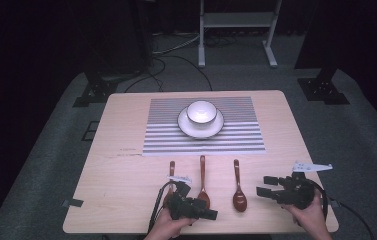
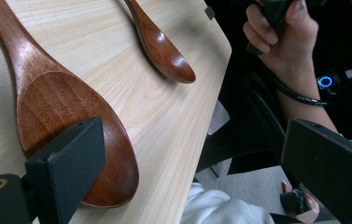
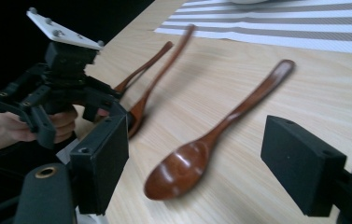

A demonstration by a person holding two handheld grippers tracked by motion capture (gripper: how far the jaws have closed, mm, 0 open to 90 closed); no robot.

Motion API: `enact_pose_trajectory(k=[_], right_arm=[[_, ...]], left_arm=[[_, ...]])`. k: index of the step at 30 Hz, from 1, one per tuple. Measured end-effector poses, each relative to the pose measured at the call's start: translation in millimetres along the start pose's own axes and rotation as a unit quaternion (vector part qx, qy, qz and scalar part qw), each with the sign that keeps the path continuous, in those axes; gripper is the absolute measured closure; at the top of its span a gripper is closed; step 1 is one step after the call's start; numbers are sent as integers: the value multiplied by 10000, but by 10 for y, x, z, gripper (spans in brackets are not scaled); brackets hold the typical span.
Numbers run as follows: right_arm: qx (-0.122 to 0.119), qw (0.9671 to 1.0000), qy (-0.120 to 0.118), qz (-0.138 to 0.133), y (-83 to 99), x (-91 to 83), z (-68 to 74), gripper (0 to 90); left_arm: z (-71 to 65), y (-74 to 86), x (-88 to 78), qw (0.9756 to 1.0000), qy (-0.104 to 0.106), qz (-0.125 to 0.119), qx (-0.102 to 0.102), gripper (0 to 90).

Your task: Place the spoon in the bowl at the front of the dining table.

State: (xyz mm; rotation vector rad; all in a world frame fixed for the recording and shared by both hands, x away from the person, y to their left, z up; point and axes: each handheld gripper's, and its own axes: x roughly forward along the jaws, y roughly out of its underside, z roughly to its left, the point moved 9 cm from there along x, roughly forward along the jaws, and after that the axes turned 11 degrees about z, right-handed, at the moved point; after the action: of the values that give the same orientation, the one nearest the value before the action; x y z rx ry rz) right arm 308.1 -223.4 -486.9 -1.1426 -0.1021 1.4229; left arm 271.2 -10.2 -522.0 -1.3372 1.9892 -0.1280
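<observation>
One pale wooden table (image 1: 126,175), grey carpet (image 1: 41,165)

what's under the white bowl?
The white bowl sits on a white plate, which rests on the striped placemat. The plate's middle and the mat beneath it are covered.

Three dark brown wooden spoons lie flat in a row along the lower middle of the high view, handles toward the top of the frame, bowls toward the bottom. The left spoon (image 1: 171,172) is mostly hidden, so its bowl cannot be made out. The middle spoon (image 1: 203,182) lies just right of it. The right spoon (image 1: 238,187), glossy and bowl-up, lies apart, right of centre.
</observation>
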Motion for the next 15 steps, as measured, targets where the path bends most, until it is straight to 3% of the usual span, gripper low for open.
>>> enact_pose_trajectory(k=[6, 15], right_arm=[[-46, 9991, -28, 420, -150, 130, 83, 220], [-209, 9945, -30, 1030, -432, 392, 191, 228]], left_arm=[[2, 3, -4, 10000, -12, 3, -2, 52], [5, 7, -2, 10000, -36, -19, 38, 56]])
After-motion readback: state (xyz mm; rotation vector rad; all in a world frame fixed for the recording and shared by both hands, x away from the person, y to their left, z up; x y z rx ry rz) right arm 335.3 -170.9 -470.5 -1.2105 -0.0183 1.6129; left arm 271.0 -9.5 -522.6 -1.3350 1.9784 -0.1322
